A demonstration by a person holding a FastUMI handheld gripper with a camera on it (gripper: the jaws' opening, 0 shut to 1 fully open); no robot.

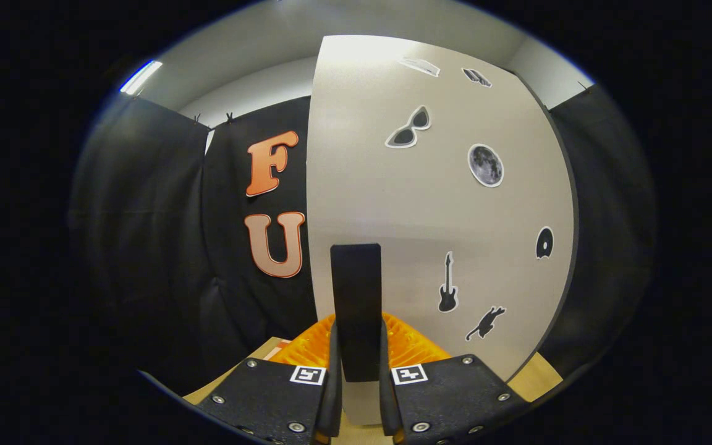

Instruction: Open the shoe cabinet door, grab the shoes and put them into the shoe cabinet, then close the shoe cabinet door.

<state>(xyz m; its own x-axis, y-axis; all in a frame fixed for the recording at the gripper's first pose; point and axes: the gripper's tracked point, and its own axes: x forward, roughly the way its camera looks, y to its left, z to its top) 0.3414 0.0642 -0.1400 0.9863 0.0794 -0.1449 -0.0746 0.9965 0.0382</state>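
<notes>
At the left, black cloth wall (146, 235) is seen. In the middle, the gripper (356, 377) is nearly closed, both fingers pressed on the black upright bar handle (356, 303) of the pale grey cabinet door with stickers (430, 210). The door step is judged to be in hand. Next, a steady pull along the door's swing is needed. No shoes can be told.

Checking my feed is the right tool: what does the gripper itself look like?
The gripper has two dark, speckled body plates fastened with silver screws. Each plate carries a small square black-and-white marker tag near its inner edge. No cables or sleeve visible.
</notes>
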